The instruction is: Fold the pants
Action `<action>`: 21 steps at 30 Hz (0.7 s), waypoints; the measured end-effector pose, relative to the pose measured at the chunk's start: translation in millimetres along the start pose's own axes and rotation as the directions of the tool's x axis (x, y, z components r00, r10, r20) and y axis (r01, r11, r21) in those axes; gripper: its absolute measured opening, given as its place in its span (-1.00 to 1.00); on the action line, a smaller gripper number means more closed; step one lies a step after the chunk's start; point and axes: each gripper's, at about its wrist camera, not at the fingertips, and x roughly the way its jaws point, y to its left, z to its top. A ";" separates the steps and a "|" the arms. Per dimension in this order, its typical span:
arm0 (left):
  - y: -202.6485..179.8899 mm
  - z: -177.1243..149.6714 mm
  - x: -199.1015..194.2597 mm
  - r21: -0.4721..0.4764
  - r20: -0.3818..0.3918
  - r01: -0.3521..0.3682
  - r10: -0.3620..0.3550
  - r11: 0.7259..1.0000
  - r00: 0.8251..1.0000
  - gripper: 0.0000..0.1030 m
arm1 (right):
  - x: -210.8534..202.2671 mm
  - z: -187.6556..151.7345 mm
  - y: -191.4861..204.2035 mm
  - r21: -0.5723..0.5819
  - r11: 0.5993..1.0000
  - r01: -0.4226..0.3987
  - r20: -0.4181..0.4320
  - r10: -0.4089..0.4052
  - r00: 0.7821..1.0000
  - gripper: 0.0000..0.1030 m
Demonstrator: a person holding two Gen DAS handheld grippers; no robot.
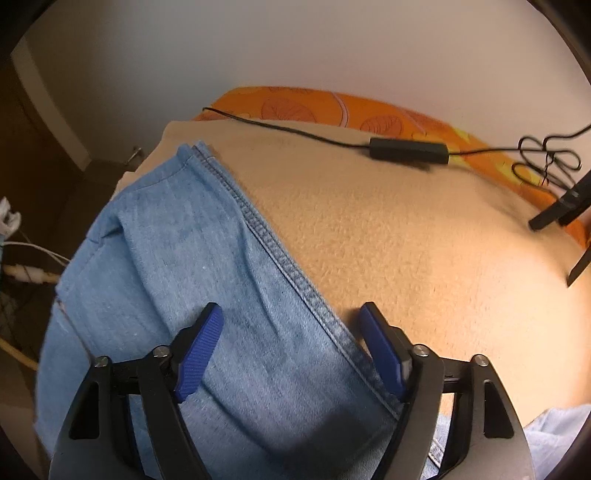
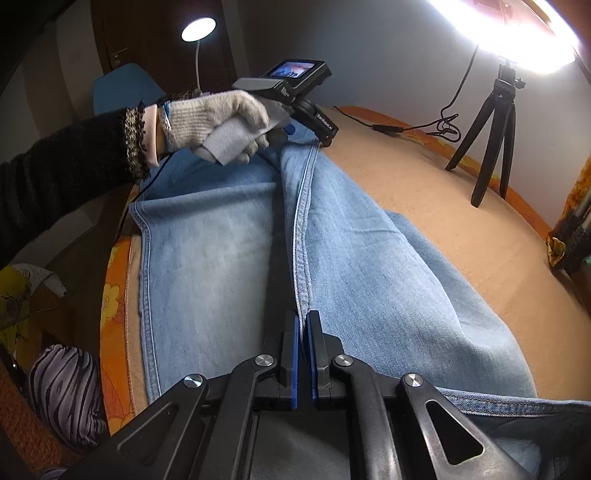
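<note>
Your right hand-held gripper [image 2: 303, 325] is clamped on the seam of the pants [image 2: 229, 258] lying on the bed [image 2: 424, 192]; your left hand-held gripper [image 1: 291, 314] straddles the seam unclosed. Lift now and that end probably sags, skewing the fold.

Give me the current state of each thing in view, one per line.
Light blue denim pants: lying flat on the beige blanket, legs together.
Left gripper: open, straddling the pants' seam edge.
Right gripper: shut on the stitched seam.
Round desk lamp: lit.
Black tripod: standing upright.
</note>
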 end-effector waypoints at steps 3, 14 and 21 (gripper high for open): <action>6.1 -2.3 -1.7 0.002 0.057 0.002 -0.002 1.000 0.998 -0.65 | 2.5 -0.8 -0.3 0.004 1.000 0.013 -0.007 -0.013 1.000 -0.96; 67.1 -3.1 -49.3 -0.161 0.207 0.211 -0.176 0.964 0.962 -0.94 | -15.4 14.7 -17.3 0.030 0.988 0.152 0.044 -0.153 0.987 -0.97; 118.9 -57.6 -118.3 -0.161 0.320 0.295 -0.233 0.942 0.918 -0.94 | -50.1 23.0 8.3 -0.007 0.986 0.167 0.064 -0.166 0.984 -0.97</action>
